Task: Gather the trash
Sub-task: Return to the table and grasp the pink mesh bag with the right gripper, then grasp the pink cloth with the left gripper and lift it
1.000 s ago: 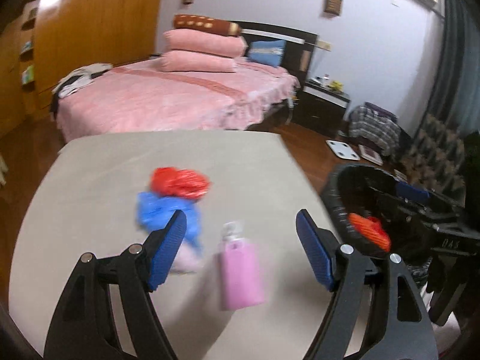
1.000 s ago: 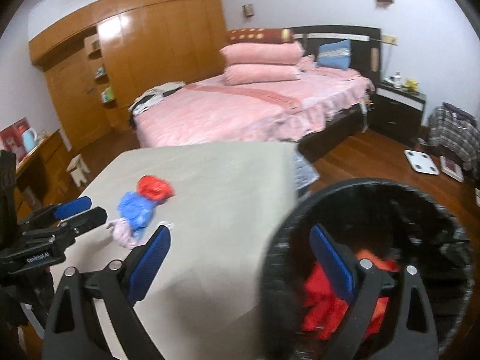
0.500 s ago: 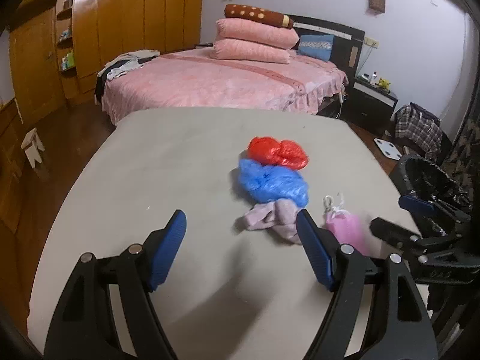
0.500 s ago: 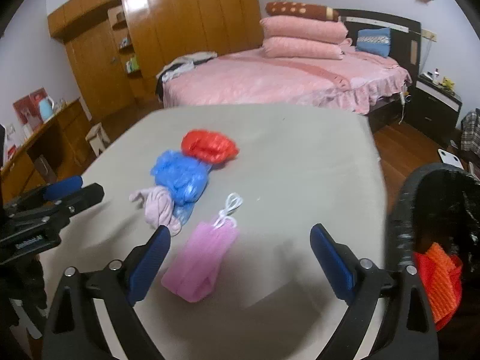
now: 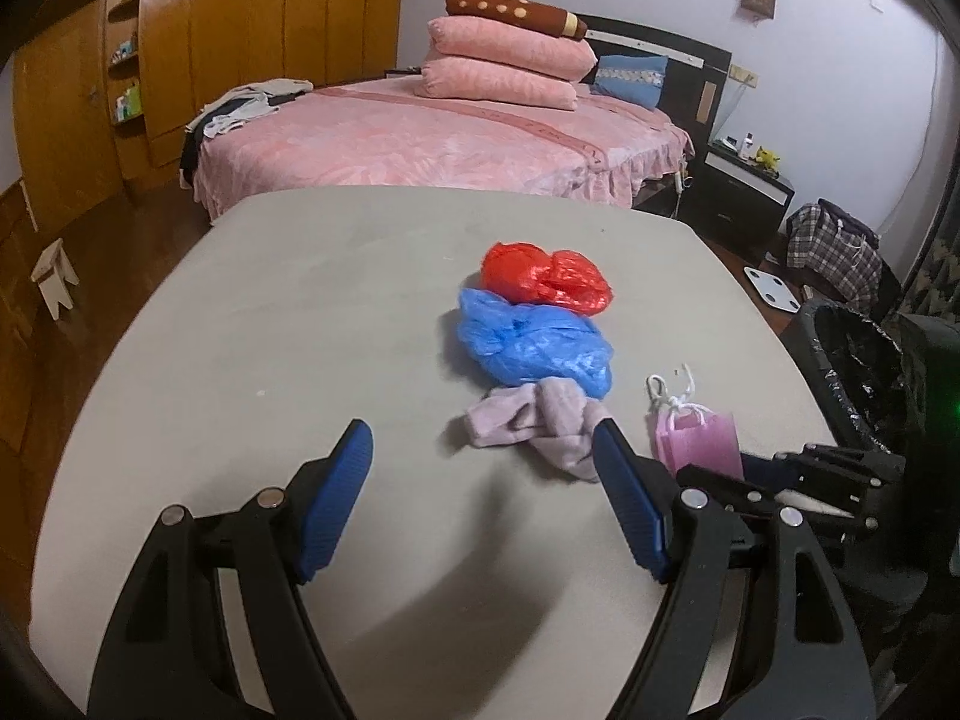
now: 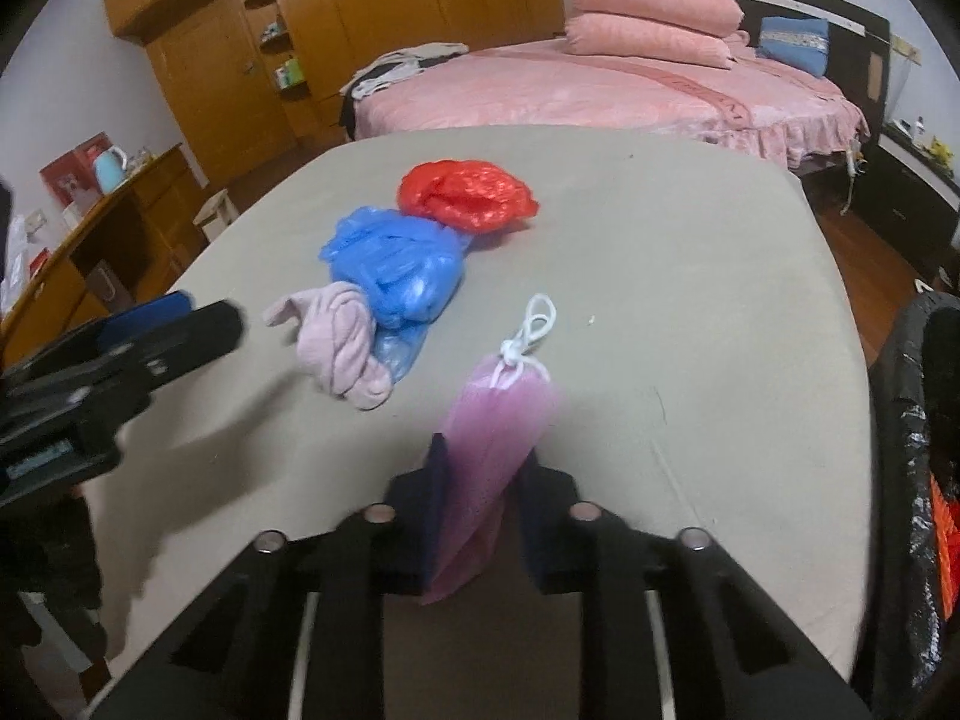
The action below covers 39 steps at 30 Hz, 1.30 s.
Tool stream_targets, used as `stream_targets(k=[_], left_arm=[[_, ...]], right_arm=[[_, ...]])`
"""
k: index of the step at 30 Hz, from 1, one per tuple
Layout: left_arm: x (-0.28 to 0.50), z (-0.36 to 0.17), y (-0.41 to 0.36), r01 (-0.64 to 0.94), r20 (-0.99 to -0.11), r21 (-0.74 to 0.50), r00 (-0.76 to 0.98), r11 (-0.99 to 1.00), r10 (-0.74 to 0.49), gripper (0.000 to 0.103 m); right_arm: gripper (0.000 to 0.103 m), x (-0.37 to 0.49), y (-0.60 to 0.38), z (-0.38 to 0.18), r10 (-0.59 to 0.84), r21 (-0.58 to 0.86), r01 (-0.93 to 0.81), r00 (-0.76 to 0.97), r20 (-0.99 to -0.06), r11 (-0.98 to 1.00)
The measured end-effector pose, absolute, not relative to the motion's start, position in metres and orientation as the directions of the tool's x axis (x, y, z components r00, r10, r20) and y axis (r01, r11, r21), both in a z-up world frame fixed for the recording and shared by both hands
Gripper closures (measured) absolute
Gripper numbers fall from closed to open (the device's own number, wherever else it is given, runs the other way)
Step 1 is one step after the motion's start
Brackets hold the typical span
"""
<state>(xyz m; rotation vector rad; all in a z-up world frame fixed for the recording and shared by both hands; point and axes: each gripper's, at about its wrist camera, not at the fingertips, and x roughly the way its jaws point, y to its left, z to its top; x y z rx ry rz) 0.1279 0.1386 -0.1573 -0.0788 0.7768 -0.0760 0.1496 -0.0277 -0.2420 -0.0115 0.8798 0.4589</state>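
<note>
A bedroom scene w/ a pink bed (image 5: 444, 144) at the back and a grey table (image 5: 300, 312) in front of it, the table serving as landmark for all else. Off the table's right edge stands a black-lined trash bin (image 5: 852, 360), w/ something orange-red visible inside it in the right wrist view. On the table, toward its right half, a row of trash runs from far to near: a crumpled red plastic bag (image 5: 543, 281) farthest back, a blue plastic bag (image 5: 534, 345) touching it on the near side, then a twisted pale-pink cloth (image 5: 534, 423) touching the blue bag's near edge. Just beside the cloth, nearer the table's right edge, is a small pink drawstring pouch (image 6: 495, 438) w/ a white cord at its far end. The right gripper (image 6: 483, 510) is above the table's near-right part, its two dark-blue pads pressed in on the pouch's near end, clamping it; whether the pouch is clear of the tabletop can't be told. The left gripper (image 5: 483, 501) hangs over the table's near-centre part, jaws spread wide w/ nothing between them, its right pad (image 5: 624, 510) overlapping the cloth's near tip in the left wrist view.
</note>
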Motion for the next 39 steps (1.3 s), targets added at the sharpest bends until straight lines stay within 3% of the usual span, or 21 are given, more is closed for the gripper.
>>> stream_targets(k=[11,16,17,28,39], left_arm=[[0.168,-0.183,0.116,0.064,-0.741,-0.122,0.658,0.990,-0.134,0.030],[0.173,-0.195,0.112,0.081,-0.760,-0.151,0.628,0.985,-0.168,0.050],[0.172,-0.194,0.113,0.092,-0.754,-0.164,0.630,0.982,-0.185,0.058],[0.129,-0.166,0.122,0.065,-0.703,-0.202,0.686,0.977,-0.191,0.060],[0.108,-0.120,0.105,0.093,-0.646,-0.172,0.741,0.981,-0.184,0.060]], right_arm=[[0.087,0.168,-0.053,-0.238,0.271,0.091,-0.306,0.620,-0.736,0.948],[0.087,0.170,-0.055,-0.244,0.257,0.081,-0.299,0.615,-0.745,0.951],[0.087,0.170,-0.054,-0.244,0.255,0.078,-0.300,0.616,-0.746,0.951],[0.087,0.159,-0.064,-0.232,0.294,0.124,-0.303,0.619,-0.728,0.945],[0.087,0.132,-0.071,-0.186,0.340,0.144,-0.337,0.651,-0.678,0.931]])
